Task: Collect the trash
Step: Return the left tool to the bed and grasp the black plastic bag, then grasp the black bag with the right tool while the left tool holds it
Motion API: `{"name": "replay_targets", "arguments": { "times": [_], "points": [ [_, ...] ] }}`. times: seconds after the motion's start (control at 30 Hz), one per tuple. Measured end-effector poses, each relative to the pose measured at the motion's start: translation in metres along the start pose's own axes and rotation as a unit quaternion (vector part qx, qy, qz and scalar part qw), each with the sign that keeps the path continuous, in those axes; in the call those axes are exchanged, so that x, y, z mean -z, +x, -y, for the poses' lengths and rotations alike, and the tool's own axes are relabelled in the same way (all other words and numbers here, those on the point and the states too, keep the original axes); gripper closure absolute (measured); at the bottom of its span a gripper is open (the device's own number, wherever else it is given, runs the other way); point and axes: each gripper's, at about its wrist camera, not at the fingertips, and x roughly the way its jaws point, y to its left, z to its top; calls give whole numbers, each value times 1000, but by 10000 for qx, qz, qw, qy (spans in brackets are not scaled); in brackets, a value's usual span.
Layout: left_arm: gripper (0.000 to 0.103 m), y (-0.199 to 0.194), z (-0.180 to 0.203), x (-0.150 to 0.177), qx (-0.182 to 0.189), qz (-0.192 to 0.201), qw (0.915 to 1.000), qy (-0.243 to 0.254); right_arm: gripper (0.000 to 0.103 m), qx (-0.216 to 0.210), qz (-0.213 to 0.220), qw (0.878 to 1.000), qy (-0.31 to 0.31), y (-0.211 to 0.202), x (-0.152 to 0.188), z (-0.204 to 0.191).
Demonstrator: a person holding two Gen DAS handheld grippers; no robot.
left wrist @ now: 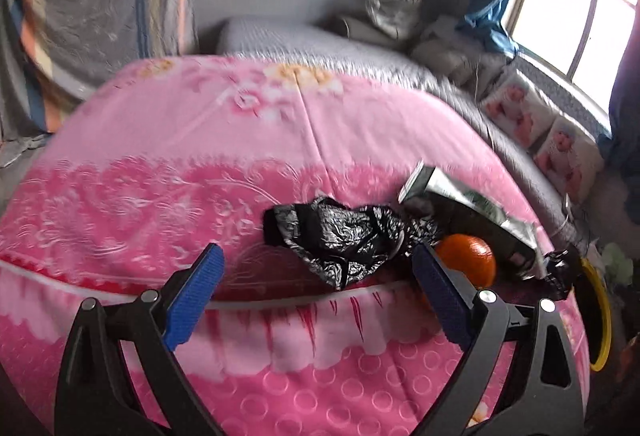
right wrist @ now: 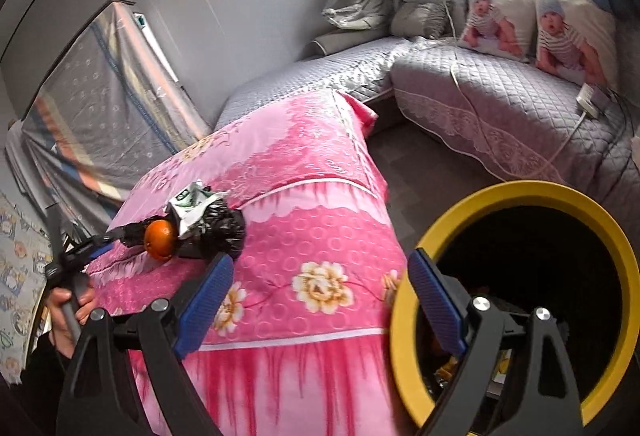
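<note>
On a pink floral cloth [left wrist: 240,164] lie a crumpled black plastic bag [left wrist: 340,236], an orange [left wrist: 468,262] and a green-and-white packet [left wrist: 472,204]. My left gripper [left wrist: 316,300] is open, its blue pads [left wrist: 198,296] low over the cloth just in front of the black bag, empty. In the right wrist view the same bag [right wrist: 224,228], orange [right wrist: 160,240] and packet [right wrist: 190,202] lie at the left, with the left gripper [right wrist: 100,242] reaching them. My right gripper [right wrist: 320,310] is open and empty beside a yellow-rimmed bin [right wrist: 404,300].
The pink cloth [right wrist: 320,220] drapes a table with its corner toward me. A grey quilted sofa [right wrist: 500,104] with two baby-print cushions [right wrist: 496,22] runs behind and right. A white cable [right wrist: 472,104] and power strip [right wrist: 588,100] lie on it. The bin rim [left wrist: 600,316] shows at the left view's right edge.
</note>
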Motion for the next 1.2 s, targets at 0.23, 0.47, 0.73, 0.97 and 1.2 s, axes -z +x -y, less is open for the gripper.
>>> {"name": "replay_targets", "arguments": {
  "times": [0.23, 0.47, 0.73, 0.97, 1.2],
  "points": [
    [17, 38, -17, -17, 239, -269, 9986, -394, 16, -149, -89, 9998, 0, -2, 2, -1],
    [83, 46, -26, -15, 521, -445, 9949, -746, 16, -481, -149, 9987, -52, -1, -4, -13],
    [88, -27, -15, -14, 1002, 199, 9919, -757, 16, -915, -401, 9842, -1464, 35, -12, -86],
    [88, -78, -16, -2, 1166, 561, 9884, -792, 12, -584, -827, 9709, -2171, 101, -9, -127],
    [88, -122, -19, 15, 1218, 867, 9855, -800, 36, -485, -1177, 9719, -1978, 141, -14, -123]
  ]
}}
